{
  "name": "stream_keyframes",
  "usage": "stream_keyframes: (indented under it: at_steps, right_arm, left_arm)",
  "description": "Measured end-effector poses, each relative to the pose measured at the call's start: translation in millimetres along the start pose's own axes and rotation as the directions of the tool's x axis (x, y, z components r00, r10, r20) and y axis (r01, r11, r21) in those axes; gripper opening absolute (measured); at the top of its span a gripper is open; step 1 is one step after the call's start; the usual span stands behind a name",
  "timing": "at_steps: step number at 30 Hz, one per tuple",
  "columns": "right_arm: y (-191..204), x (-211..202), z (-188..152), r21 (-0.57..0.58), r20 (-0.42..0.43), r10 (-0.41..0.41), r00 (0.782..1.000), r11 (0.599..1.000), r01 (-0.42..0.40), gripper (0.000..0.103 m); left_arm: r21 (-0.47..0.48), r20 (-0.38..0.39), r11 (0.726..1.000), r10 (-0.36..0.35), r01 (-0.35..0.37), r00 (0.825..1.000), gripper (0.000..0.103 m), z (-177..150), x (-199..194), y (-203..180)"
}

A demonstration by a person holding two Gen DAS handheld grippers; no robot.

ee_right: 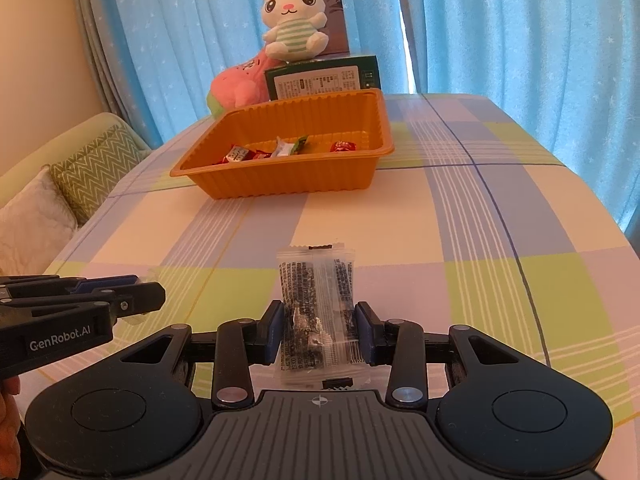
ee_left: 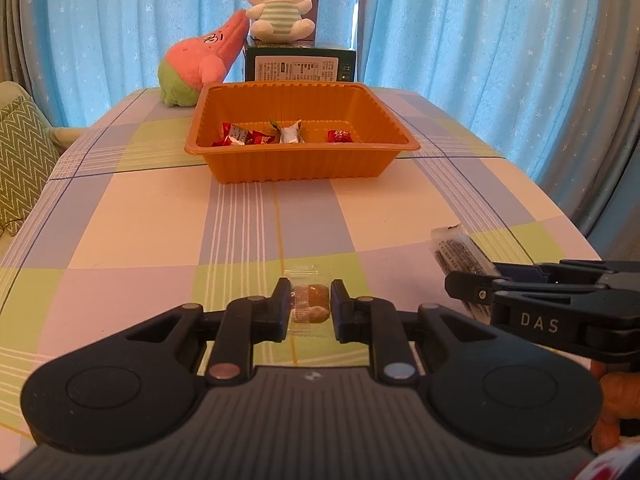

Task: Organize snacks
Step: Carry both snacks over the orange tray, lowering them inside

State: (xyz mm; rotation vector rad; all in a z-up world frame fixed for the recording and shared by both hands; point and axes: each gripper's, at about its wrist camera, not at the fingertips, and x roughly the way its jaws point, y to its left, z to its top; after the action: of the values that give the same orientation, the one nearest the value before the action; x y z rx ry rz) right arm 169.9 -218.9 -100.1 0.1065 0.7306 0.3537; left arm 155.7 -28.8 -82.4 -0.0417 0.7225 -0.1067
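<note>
An orange plastic tray (ee_left: 296, 166) stands mid-table and holds several wrapped candies (ee_left: 256, 136); the tray also shows in the right wrist view (ee_right: 288, 184). My left gripper (ee_left: 310, 306) is shut on a small clear-wrapped brown snack (ee_left: 311, 302) just above the tablecloth. My right gripper (ee_right: 319, 326) is shut on a clear packet with black print (ee_right: 318, 292). In the left wrist view the right gripper (ee_left: 472, 290) sits at the right with that packet (ee_left: 456, 252). The left gripper (ee_right: 138, 298) shows at the left of the right wrist view.
A pink plush (ee_left: 200, 64), a white bunny plush (ee_left: 280, 4) and a dark green box (ee_left: 300, 64) stand behind the tray at the table's far edge. Blue curtains hang behind. A sofa with zigzag cushions (ee_right: 92, 164) is at the left. The tablecloth (ee_left: 160, 220) is checked.
</note>
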Motion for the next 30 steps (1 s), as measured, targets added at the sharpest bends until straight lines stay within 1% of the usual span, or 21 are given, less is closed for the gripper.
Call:
stream_keyframes:
  at_steps: [7, 13, 19, 24, 30]
  right_arm:
    - [4.1, -8.2, 3.0, 0.012, -0.005, -0.005, 1.000, 1.000, 0.005, 0.039]
    - [8.3, -21.5, 12.3, 0.020, -0.009, -0.029, 1.000, 0.999, 0.029, 0.039]
    - [8.6, -34.1, 26.2, 0.043, 0.001, -0.036, 0.999, 0.998, 0.036, 0.039]
    - [5.9, -35.3, 40.1, 0.061, 0.012, -0.024, 1.000, 0.998, 0.023, 0.039]
    - [4.0, -21.2, 58.3, 0.057, -0.004, -0.018, 1.000, 0.998, 0.018, 0.039]
  left_arm:
    - [-0.005, 0.014, 1.000, -0.009, 0.009, 1.000, 0.018, 4.7, -12.6, -2.0]
    - [-0.005, 0.032, 1.000, -0.017, 0.017, 0.999, 0.018, 14.6, -28.3, -5.1]
    - [-0.001, 0.054, 1.000, -0.023, 0.023, 0.998, 0.018, 27.1, -41.4, -9.0]
    - [-0.009, 0.057, 1.000, -0.024, 0.024, 0.998, 0.018, 36.1, -40.5, -8.3]
    - [-0.020, 0.047, 1.000, -0.017, 0.018, 0.999, 0.018, 54.8, -29.7, 2.6]
